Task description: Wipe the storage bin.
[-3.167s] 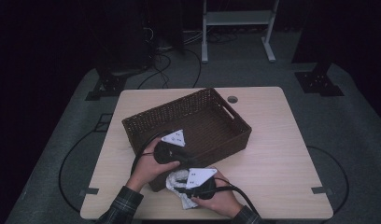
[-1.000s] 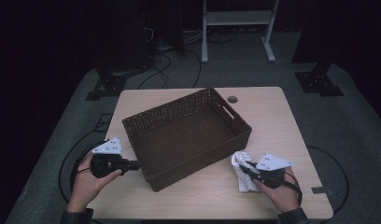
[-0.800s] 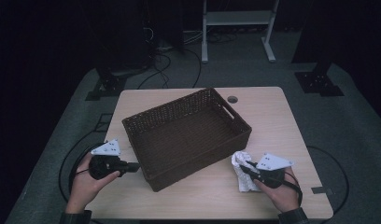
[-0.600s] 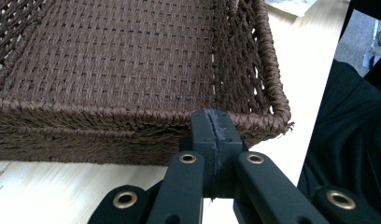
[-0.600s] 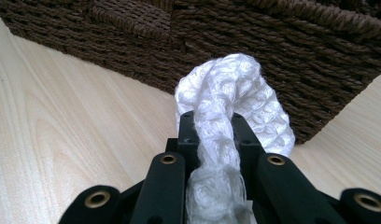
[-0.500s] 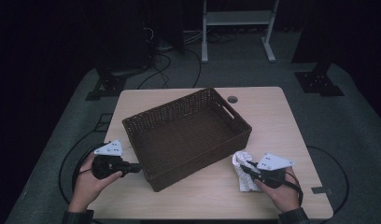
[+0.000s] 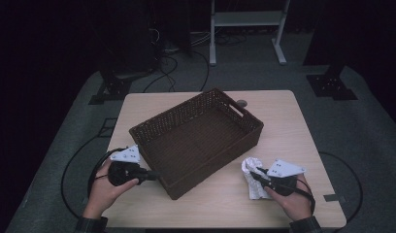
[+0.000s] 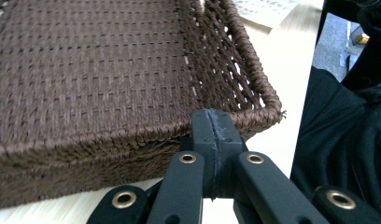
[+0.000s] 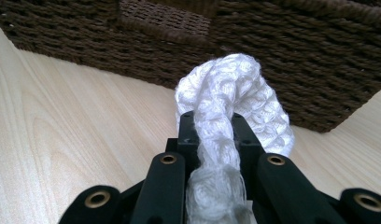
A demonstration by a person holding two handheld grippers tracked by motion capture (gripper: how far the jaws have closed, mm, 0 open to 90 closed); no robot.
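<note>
My right claw (image 7: 258, 175) pinches a knitted white cloth (image 7: 252, 175) at the pale wooden desk's (image 7: 283, 121) four o'clock, the woven brown basket (image 7: 196, 138) blocking ahead, while my left claw (image 7: 155, 175), closed empty, touches its eight o'clock corner.

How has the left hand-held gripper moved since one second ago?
Yes. The left hand-held gripper has moved right, toward the wicker basket; its shut tips now reach the basket's near wall.

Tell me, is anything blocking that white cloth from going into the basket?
Only the basket's own near wall stands between them. The white cloth, clamped in the right gripper, sits on the table just outside it and would need lifting over the rim.
</note>
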